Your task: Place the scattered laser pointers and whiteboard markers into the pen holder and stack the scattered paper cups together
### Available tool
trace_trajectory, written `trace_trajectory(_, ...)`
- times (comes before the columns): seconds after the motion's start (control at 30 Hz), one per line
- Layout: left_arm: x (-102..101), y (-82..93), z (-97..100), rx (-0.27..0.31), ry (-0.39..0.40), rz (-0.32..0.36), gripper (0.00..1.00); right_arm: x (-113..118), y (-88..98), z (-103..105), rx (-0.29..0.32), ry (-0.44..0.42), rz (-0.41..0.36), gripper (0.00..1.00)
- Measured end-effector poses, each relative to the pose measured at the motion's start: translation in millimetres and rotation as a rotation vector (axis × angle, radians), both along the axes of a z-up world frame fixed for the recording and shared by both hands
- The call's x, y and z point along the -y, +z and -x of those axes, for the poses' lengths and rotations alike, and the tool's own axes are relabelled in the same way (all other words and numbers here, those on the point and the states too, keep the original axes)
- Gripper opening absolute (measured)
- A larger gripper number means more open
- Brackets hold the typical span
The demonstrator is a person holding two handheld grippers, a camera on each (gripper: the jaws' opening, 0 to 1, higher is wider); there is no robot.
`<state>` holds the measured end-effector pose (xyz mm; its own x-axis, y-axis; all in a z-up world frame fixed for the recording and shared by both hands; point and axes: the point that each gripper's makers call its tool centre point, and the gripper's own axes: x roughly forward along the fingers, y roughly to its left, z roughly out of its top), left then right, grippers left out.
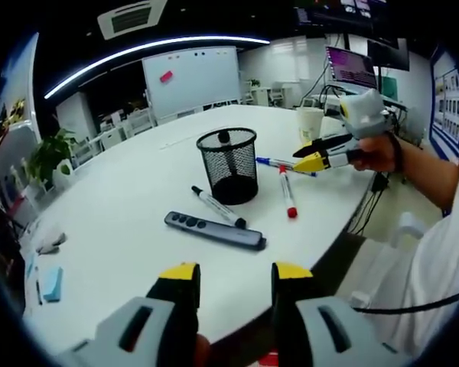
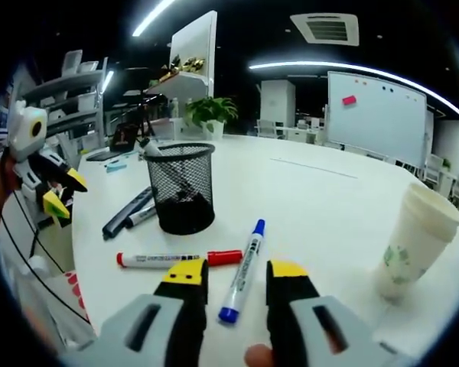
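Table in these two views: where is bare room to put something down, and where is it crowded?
Bare room lies on the white table between the mesh pen holder and the paper cup, and behind the holder toward the far edge. It is crowded around the holder: red marker, blue marker, black marker and laser pointer.

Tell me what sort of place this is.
Probably an office meeting room: a large white table, a wall whiteboard, a computer monitor and a ceiling air-conditioning vent.
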<state>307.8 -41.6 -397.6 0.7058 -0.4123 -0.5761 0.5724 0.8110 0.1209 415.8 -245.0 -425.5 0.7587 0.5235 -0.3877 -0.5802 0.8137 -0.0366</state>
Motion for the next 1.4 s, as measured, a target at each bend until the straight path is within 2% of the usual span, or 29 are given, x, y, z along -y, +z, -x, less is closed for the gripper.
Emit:
trace_trajectory(0.13,0,-0.1,0.4,0.0,-0.002,-0.002,0.38,4,-1.1,0,-0.006,-0.012,-0.017,0.27)
trace_trajectory(0.53,3,1.4,1.5,0.001,-0.004,0.0,0.38,8,-1.1,0,0.002,-0.007,0.001,0.26)
trace_trajectory(1.4,7,0.7,0.4,-0.001,-0.02,-0.006,0.38,10,-9.2,11,-0.018,-0.023,-0.009,0.21)
